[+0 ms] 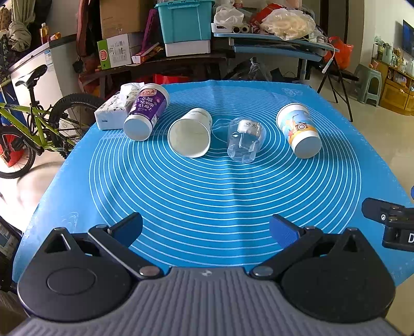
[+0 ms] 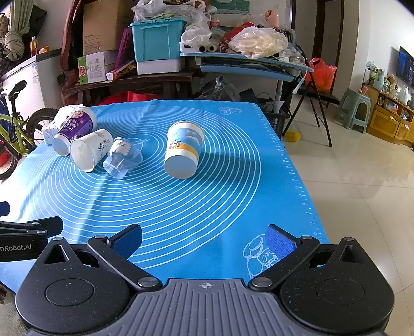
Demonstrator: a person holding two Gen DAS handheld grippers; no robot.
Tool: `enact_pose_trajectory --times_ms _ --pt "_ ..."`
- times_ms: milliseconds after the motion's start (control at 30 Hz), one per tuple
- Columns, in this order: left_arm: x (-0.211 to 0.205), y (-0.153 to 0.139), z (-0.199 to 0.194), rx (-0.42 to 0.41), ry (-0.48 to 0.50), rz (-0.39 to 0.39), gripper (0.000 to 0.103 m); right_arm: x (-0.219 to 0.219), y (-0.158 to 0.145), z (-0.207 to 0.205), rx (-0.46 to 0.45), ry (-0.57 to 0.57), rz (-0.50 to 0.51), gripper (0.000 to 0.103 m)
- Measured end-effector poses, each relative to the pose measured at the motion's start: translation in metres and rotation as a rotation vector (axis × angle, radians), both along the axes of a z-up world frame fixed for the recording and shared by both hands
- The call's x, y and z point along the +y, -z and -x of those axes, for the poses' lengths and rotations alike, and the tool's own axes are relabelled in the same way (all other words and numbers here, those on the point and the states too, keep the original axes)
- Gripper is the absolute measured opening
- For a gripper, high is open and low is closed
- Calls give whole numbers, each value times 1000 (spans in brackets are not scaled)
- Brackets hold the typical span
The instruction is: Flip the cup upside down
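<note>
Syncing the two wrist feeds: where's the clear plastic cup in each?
Left wrist: clear plastic cup lies centre, slightly right, between white paper cup and cartoon cup.
Right wrist: left of centre, against the white paper cup.
Shared landmark: teal bin.

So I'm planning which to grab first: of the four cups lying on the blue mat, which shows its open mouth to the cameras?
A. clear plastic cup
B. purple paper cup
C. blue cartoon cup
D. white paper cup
D: the white paper cup shows its hollow inside; the others show closed bases.
</note>
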State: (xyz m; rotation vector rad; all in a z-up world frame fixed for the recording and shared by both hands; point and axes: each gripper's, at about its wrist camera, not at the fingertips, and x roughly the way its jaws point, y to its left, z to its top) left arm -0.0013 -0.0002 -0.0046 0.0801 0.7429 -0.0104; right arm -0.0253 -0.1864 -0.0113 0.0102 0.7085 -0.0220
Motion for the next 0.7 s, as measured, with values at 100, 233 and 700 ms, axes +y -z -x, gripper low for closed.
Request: enact_pose_trajectory --times_ms 100,233,700 --pt "-2 0 0 -3 4 -2 102 0 0 0 0 0 0 103" --pt "-2 0 0 -3 5 2 102 0 0 -1 0 1 1 103" --pt "-4 1 1 1 7 -2 102 0 -1 -2 1 -1 1 103"
